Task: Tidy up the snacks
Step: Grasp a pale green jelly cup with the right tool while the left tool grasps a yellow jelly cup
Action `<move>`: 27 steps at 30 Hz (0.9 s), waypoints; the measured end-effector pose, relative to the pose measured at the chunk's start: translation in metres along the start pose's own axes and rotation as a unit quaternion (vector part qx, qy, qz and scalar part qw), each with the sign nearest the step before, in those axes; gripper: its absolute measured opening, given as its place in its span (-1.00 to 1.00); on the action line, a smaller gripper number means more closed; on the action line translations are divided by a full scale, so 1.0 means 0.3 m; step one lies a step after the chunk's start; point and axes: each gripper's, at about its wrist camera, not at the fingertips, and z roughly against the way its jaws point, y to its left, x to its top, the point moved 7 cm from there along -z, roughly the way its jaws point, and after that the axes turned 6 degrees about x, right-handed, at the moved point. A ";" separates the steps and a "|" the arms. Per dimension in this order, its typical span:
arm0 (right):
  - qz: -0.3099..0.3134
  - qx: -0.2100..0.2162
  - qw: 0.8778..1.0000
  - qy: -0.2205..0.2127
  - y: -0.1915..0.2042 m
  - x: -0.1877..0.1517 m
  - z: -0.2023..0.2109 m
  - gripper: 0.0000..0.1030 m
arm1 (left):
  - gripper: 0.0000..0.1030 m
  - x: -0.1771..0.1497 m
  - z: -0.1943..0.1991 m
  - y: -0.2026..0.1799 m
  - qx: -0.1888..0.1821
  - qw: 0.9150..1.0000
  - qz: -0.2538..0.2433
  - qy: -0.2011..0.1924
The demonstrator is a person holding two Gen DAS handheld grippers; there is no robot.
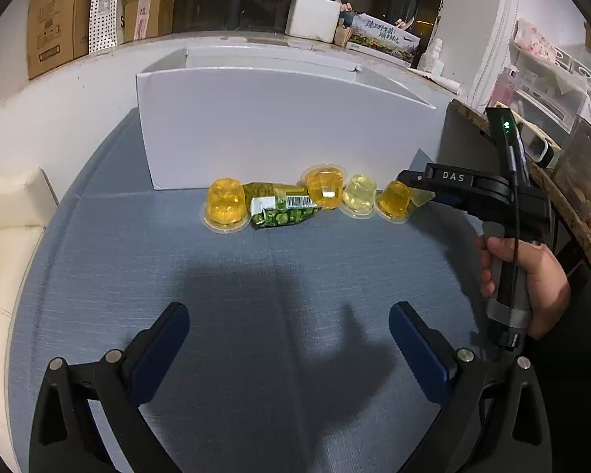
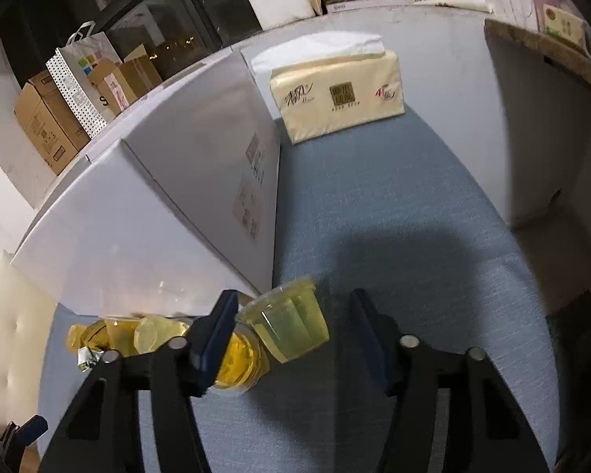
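Several yellow jelly cups and a green snack packet lie in a row before a white box on the blue cloth. My left gripper is open and empty, well short of the row. My right gripper reaches in from the right at the row's right end. In the right wrist view it is open, with a pale tilted jelly cup between its fingers and an amber cup under the left finger. Whether the fingers touch the pale cup is unclear.
A tissue pack lies beyond the box's right side. A grey panel stands at the right. A cream cushion borders the left. Cardboard boxes sit on the ledge behind.
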 end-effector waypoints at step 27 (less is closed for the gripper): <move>0.105 0.055 0.991 -0.059 0.267 -0.129 0.314 -0.06 | 1.00 0.233 -0.214 0.216 0.055 0.997 0.044 -0.006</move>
